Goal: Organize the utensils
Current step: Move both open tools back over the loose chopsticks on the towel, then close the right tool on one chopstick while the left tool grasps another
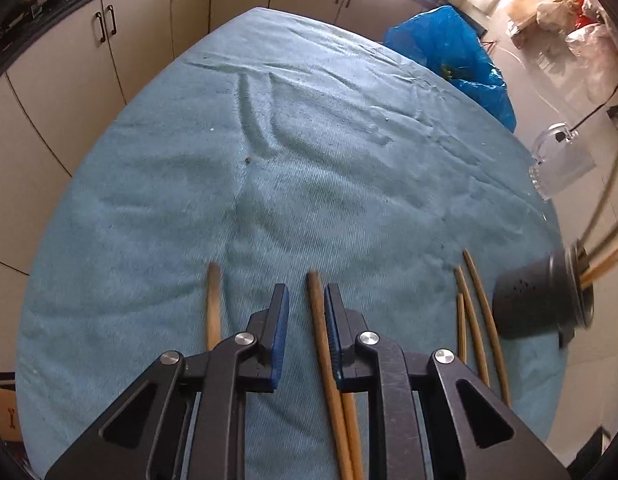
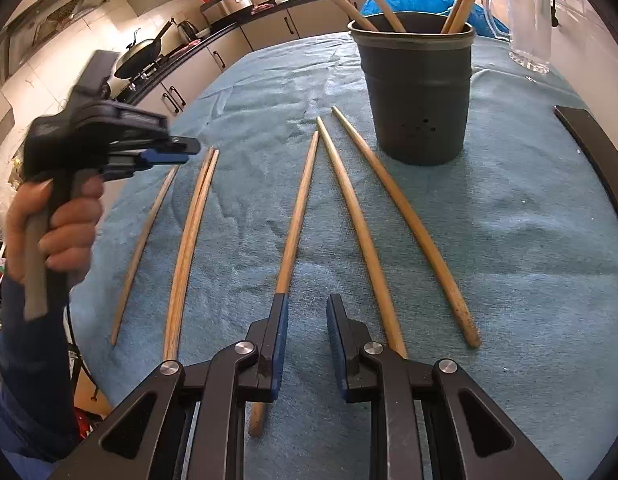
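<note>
Both grippers share one build — matte black linkage arms with triangular cut-outs, round silver pivot screws, and blue ribbed pads lining the inner faces of the black fingers (image 1: 280, 316). The left gripper (image 2: 187, 147), seen from the right wrist, has a black body on a grey handle, somewhat blurred. The hand (image 2: 65, 232) emerges from a dark blue sleeve (image 2: 33, 364) — possibly knit.

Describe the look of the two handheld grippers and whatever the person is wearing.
Both grippers match: the left gripper and the right gripper have matte black angular linkage arms with triangular cut-outs, round silver pivot pins, and two flat black fingers faced with blue ribbed pads. From the side, the left one shows a black body on a grey handle. The sleeve is dark blue.
</note>
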Available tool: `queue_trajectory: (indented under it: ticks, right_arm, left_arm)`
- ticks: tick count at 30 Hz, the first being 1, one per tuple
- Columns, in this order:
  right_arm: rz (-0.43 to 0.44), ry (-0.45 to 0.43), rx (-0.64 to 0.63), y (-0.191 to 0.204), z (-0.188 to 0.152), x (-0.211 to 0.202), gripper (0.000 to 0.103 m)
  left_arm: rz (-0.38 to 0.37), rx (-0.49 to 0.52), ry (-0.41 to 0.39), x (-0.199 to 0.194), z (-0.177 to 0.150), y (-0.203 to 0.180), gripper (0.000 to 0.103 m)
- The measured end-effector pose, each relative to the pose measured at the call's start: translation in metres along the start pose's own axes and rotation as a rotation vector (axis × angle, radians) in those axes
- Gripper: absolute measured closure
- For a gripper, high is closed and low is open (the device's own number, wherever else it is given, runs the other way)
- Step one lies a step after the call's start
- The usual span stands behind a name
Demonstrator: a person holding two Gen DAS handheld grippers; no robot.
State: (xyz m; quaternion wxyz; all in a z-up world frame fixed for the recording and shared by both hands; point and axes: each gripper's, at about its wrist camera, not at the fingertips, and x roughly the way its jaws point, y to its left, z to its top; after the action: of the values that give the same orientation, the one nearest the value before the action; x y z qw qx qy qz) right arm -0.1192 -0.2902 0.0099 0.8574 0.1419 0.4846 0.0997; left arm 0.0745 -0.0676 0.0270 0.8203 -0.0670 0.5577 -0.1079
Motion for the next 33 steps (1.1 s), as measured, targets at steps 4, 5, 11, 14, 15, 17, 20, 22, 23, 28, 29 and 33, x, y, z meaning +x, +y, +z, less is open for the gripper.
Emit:
queue_trajectory:
  ticks: [4,5,11,14,15,17,20,22,23,28,29,33]
  right_arm:
    - [-0.002,-0.013,0.002,-0.005,-0.001,-0.007,0.081]
    - [-0.004,-0.015,0.003,-0.005,0.000,-0.009,0.081]
    - [-0.024,-0.020,0.007,-0.006,0.011,-0.011,0.081]
    - [-0.050,-0.028,0.009,-0.003,0.025,-0.008,0.081]
    - [-0.056,-0.027,0.010,-0.001,0.031,-0.006,0.081]
    - [-0.058,-0.021,0.008,0.003,0.044,0.000,0.081]
    - [-0.075,-0.003,-0.009,0.014,0.067,0.016,0.081]
    - [-0.122,0.012,-0.021,0.021,0.082,0.031,0.081]
    - [-0.137,0.025,-0.025,0.022,0.087,0.037,0.081]
    - [-0.208,0.080,-0.030,0.023,0.102,0.063,0.081]
    - [-0.216,0.087,-0.034,0.022,0.103,0.066,0.081]
    - [-0.265,0.106,-0.065,0.028,0.111,0.076,0.083]
  left_arm:
    - [0.006,0.005,0.027,0.013,0.004,-0.004,0.086]
    - [0.022,0.011,0.015,0.015,0.005,-0.006,0.090]
    - [0.045,0.010,0.009,0.010,-0.001,0.003,0.095]
    - [0.035,0.005,0.009,0.001,-0.018,0.013,0.095]
    - [0.029,0.006,0.007,-0.001,-0.023,0.015,0.095]
    - [0.019,0.007,0.007,-0.005,-0.030,0.019,0.095]
    - [0.007,0.011,0.009,-0.007,-0.034,0.022,0.095]
    - [-0.005,0.013,0.010,-0.008,-0.034,0.024,0.095]
    - [-0.013,0.012,0.010,-0.009,-0.035,0.025,0.095]
    - [-0.032,0.025,0.002,-0.009,-0.036,0.026,0.095]
    - [-0.032,0.028,0.000,-0.009,-0.036,0.026,0.095]
    - [-0.034,0.029,-0.006,-0.008,-0.036,0.025,0.095]
